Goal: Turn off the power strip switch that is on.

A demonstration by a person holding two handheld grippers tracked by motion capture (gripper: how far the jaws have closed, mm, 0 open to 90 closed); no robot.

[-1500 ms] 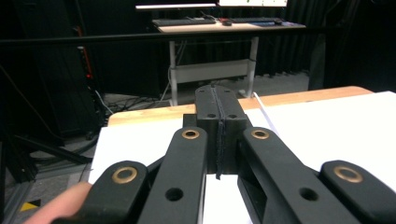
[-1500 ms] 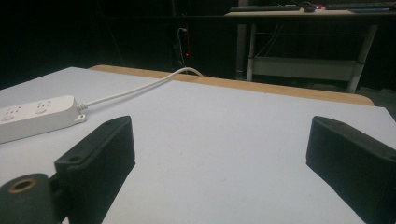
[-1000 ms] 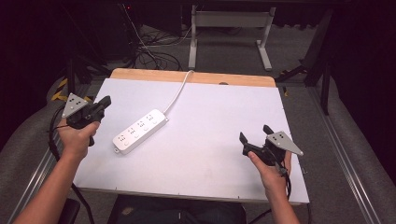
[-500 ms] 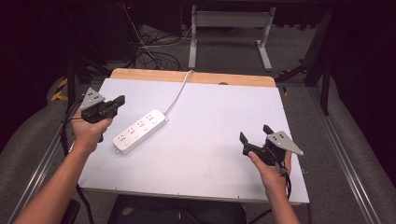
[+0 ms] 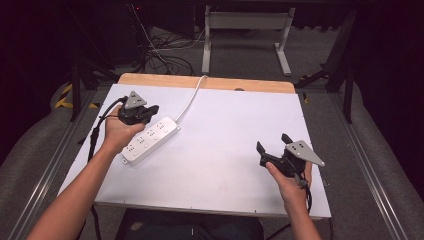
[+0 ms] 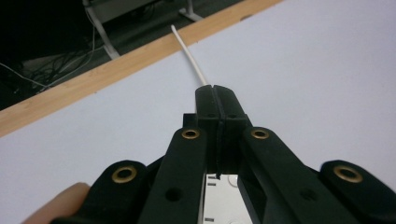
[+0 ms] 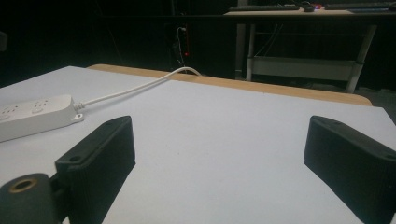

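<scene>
Nearest the person, the right gripper (image 5: 270, 149) is sitting low over the near right part of the white table (image 5: 235, 130), held in the right hand (image 5: 292, 185), with its grey plate pointing right. Its jaws are standing wide apart with nothing between them; in the right gripper view the bare table surface is showing between the two black pads (image 7: 100, 158). Farther off and to the left, the left hand (image 5: 117, 134) is holding the left gripper (image 5: 150, 111) directly above the white power strip (image 5: 152, 139), roughly over its far half. That claw is closed on nothing: in the left gripper view the two pads (image 6: 208, 105) are meeting flat against each other, and a small piece of the strip's socket face (image 6: 219, 196) is showing below and behind them. Whether the closed tips are touching the strip is not clear from the high view. The power strip is lying flat on the left half of the table, set diagonally, its near end pointing toward the near left edge. Its white cord (image 5: 192, 95) is running from the far end toward the far wooden edge (image 5: 210, 82) of the table and dropping over it.
</scene>
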